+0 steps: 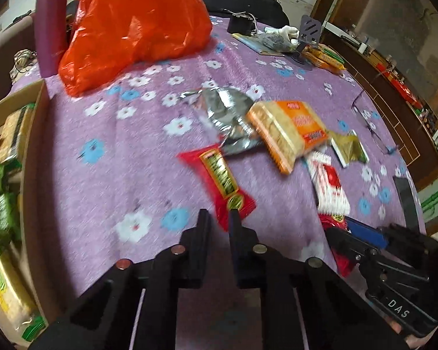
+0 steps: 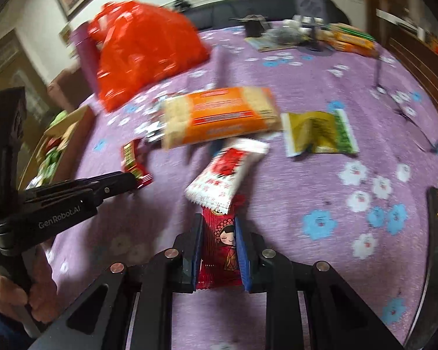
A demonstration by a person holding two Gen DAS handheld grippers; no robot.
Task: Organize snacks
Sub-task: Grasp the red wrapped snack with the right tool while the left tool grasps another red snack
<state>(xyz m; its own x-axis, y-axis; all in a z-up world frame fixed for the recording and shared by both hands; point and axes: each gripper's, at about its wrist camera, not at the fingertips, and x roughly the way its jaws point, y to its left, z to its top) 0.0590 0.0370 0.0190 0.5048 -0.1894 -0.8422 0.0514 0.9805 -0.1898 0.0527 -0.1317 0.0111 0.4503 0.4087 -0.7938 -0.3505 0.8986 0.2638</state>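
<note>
- On the purple flowered tablecloth, the orange cracker pack serves as landmark, lying mid-table over a crumpled silver wrapper.
- Nearer the camera than the cracker pack, the left gripper is clenched on the near end of a red cookie packet.
- Just in front of the cracker pack, a white-and-red packet overlaps a dark red packet with a doll figure; the right gripper grasps that dark red packet between its blue pads.
- Right of the cracker pack lies a green-and-gold packet, close beside it.
- Far left of it, a cardboard box at the table's edge holds green and yellow snack packs.
- Behind it, to the left, sits an orange plastic bag.
</note>
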